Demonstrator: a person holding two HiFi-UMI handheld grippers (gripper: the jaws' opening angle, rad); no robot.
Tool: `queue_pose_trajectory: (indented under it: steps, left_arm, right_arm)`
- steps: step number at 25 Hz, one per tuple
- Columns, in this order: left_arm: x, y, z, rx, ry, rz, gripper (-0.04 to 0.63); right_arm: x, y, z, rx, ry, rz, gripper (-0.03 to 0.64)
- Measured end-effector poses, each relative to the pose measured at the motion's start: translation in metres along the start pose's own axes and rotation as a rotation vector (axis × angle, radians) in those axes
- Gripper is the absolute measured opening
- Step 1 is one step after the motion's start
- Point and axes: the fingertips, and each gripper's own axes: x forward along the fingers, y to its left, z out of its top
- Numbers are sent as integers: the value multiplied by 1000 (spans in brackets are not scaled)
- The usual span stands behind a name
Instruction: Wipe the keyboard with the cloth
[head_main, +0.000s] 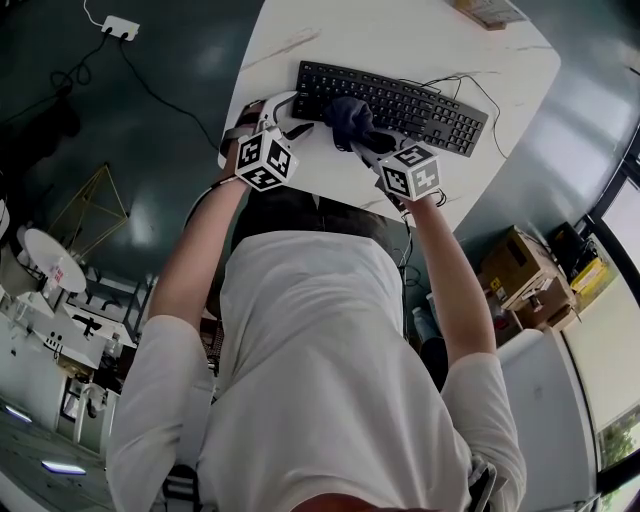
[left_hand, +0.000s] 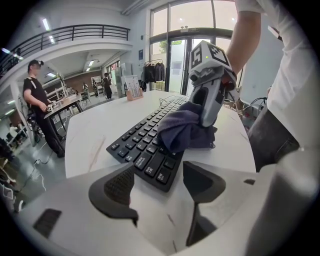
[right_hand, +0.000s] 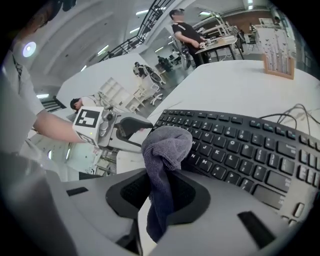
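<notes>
The dark blue cloth (head_main: 350, 118) is bunched into a ball and rests on the black keyboard (head_main: 395, 105), on the key rows toward its left end. In the right gripper view a tail of the cloth (right_hand: 165, 145) hangs down between the two jaws of the right gripper (right_hand: 160, 192), which are drawn in narrow and pinch it, while the bunched head presses on the keys of the keyboard (right_hand: 240, 145). In the head view the right gripper (head_main: 362, 143) comes at the cloth from 5 o'clock.

The left gripper (head_main: 297, 120) sits at 9 o'clock of the cloth, by the keyboard's left end. In its own view the left gripper (left_hand: 160, 187) has its jaws spread wide with nothing between them. The near corner of the keyboard (left_hand: 145, 145) lies just ahead of the gap, and the cloth (left_hand: 182, 131) shows at 1 o'clock under the right gripper (left_hand: 205, 120).

The keyboard lies slantwise on a white table (head_main: 400, 40), running from 10 o'clock to 4 o'clock, with its cable (head_main: 470, 85) looping off at 2 o'clock. A wooden card stand (right_hand: 277, 60) stands farther back on the table. On the floor, cardboard boxes (head_main: 530, 285) lie at 4 o'clock and a power strip (head_main: 120, 28) at 10 o'clock. A person (left_hand: 37, 95) stands at a desk well apart.
</notes>
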Motion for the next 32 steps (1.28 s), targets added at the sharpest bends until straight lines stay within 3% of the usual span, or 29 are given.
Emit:
queue_pose_trajectory:
  steps: [5,8,12,16,24,32]
  left_arm:
    - [-5,1,-6,23,15,10,307]
    - [-5,3,-11,0,23,2,307]
    - [-2,1,-10,2,19,-22,307]
    - [0,-1,-8,15,10,-40,307]
    - [-2,-2,-8,24,-6,-54,307]
    - [-2,-3,-8,13,-9,-65,307]
  right_arm:
    - [-2,29,6,-173,38,45,98]
    - [5,31,16,-181,49,98,98]
    - [16,2,25,-220,120,63,98]
    - [11,-19,50,-220,123,45,98]
    - [1,-60,99,-122,12,-41,98]
    - [-7,-67,135,-108,-129,-142,97]
